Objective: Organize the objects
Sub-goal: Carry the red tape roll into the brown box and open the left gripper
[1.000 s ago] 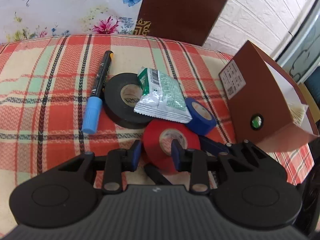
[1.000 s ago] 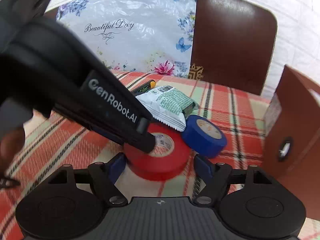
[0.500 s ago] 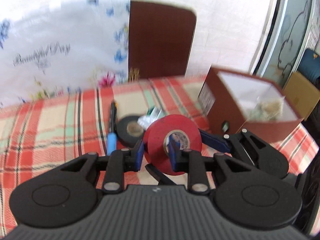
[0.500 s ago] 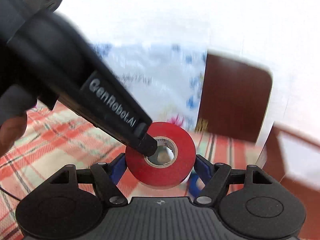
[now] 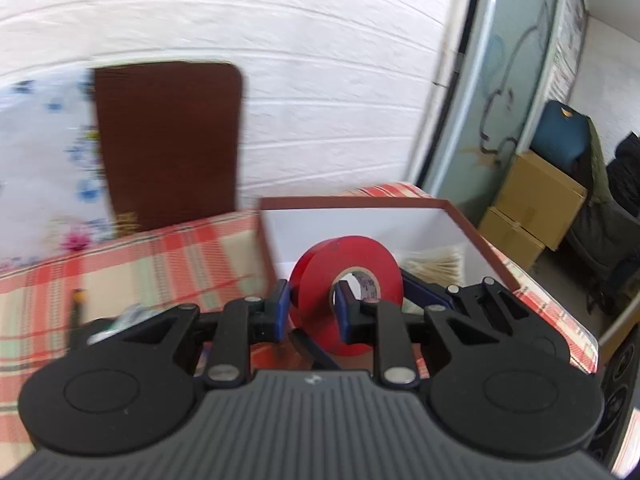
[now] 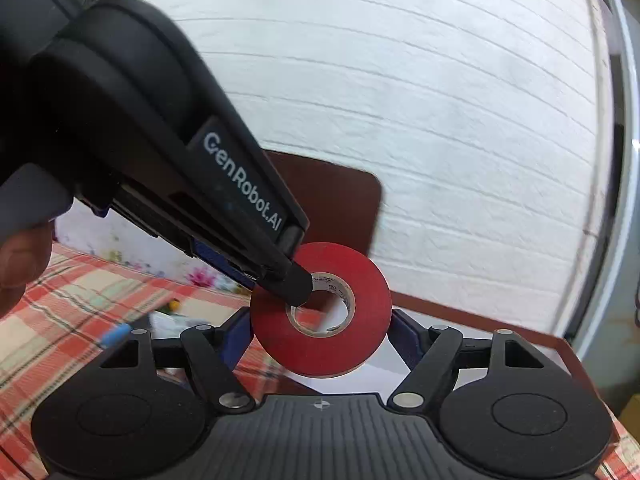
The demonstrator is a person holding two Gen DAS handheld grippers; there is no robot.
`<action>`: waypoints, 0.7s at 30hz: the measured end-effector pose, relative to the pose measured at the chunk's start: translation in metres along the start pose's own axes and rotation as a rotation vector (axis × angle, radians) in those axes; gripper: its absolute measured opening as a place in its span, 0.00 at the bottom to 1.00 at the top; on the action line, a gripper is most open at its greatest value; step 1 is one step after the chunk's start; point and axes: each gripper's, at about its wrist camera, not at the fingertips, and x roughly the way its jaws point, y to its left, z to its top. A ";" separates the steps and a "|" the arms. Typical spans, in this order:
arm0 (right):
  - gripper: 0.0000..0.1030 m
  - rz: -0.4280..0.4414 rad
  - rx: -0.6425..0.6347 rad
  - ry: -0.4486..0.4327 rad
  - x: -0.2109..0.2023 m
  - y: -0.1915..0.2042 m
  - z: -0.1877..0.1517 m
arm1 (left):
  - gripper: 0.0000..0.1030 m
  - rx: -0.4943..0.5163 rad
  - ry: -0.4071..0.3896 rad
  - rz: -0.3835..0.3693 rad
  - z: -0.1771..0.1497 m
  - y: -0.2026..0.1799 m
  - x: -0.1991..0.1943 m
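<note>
My left gripper (image 5: 310,306) is shut on the red tape roll (image 5: 346,280), one finger through its core and one outside, holding it upright in the air at the near rim of the brown box (image 5: 468,224). In the right wrist view the same red roll (image 6: 320,308) sits between the spread fingers of my right gripper (image 6: 320,330), which is open around it; the left gripper's body (image 6: 180,152) reaches in from the upper left. Whether the right pads touch the roll is unclear.
The box has a white inside with pale sticks (image 5: 434,266) in it. A marker (image 5: 76,308), a packet (image 5: 120,318) and a black tape roll lie on the plaid tablecloth (image 5: 180,256) at left. A brown chair back (image 5: 168,140) stands behind.
Both grippers have lifted and swung right with the red roll, from the tablecloth to the box's rim. The left grip on the roll has held.
</note>
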 end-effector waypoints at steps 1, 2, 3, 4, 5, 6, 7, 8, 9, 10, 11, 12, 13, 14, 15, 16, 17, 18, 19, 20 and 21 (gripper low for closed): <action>0.69 -0.007 0.019 0.015 0.002 -0.010 -0.003 | 0.25 0.008 0.009 -0.006 0.001 -0.007 0.009; 0.69 -0.013 0.039 0.028 0.005 -0.020 -0.007 | 0.25 0.016 0.018 -0.011 0.003 -0.014 0.019; 0.69 -0.020 0.059 0.042 0.007 -0.027 -0.009 | 0.25 0.021 0.026 -0.014 0.004 -0.019 0.028; 0.69 -0.026 0.076 0.053 0.010 -0.034 -0.012 | 0.25 0.027 0.033 -0.018 0.005 -0.025 0.033; 0.69 -0.031 0.091 0.062 0.015 -0.043 -0.016 | 0.25 0.032 0.040 -0.021 0.006 -0.028 0.040; 0.69 -0.037 0.101 0.069 0.019 -0.050 -0.018 | 0.25 0.034 0.047 -0.025 0.008 -0.031 0.048; 0.69 -0.042 0.110 0.076 0.025 -0.057 -0.020 | 0.25 0.035 0.054 -0.025 0.009 -0.033 0.054; 0.69 -0.045 0.118 0.084 0.030 -0.063 -0.023 | 0.25 0.035 0.061 -0.020 0.010 -0.035 0.061; 0.69 -0.046 0.123 0.093 0.035 -0.067 -0.026 | 0.25 0.033 0.066 -0.016 0.010 -0.036 0.067; 0.69 -0.049 0.124 0.106 0.042 -0.070 -0.029 | 0.26 0.034 0.069 -0.011 0.010 -0.036 0.072; 0.70 -0.061 0.122 0.119 0.048 -0.071 -0.032 | 0.26 0.033 0.076 0.002 0.010 -0.036 0.076; 0.71 -0.074 0.130 0.122 0.051 -0.072 -0.035 | 0.26 0.028 0.086 0.018 0.009 -0.035 0.079; 0.73 -0.075 0.149 0.119 0.052 -0.074 -0.036 | 0.26 0.020 0.095 0.025 0.007 -0.033 0.079; 0.73 -0.082 0.159 0.119 0.051 -0.075 -0.037 | 0.26 0.015 0.098 0.021 0.005 -0.031 0.078; 0.73 -0.091 0.167 0.108 0.048 -0.075 -0.038 | 0.28 0.016 0.097 0.022 0.003 -0.030 0.075; 0.73 -0.095 0.172 0.100 0.045 -0.074 -0.039 | 0.28 0.020 0.092 0.024 0.002 -0.029 0.071; 0.72 -0.089 0.179 0.096 0.043 -0.072 -0.040 | 0.28 0.023 0.088 0.025 0.001 -0.029 0.067; 0.72 -0.086 0.186 0.090 0.039 -0.071 -0.041 | 0.29 0.024 0.082 0.026 0.000 -0.030 0.063; 0.72 -0.090 0.187 0.083 0.034 -0.070 -0.041 | 0.29 0.028 0.078 0.032 -0.001 -0.030 0.060; 0.72 -0.091 0.181 0.078 0.030 -0.068 -0.041 | 0.29 0.035 0.076 0.044 -0.001 -0.032 0.055; 0.72 -0.093 0.173 0.076 0.026 -0.066 -0.037 | 0.29 0.044 0.075 0.055 -0.002 -0.033 0.052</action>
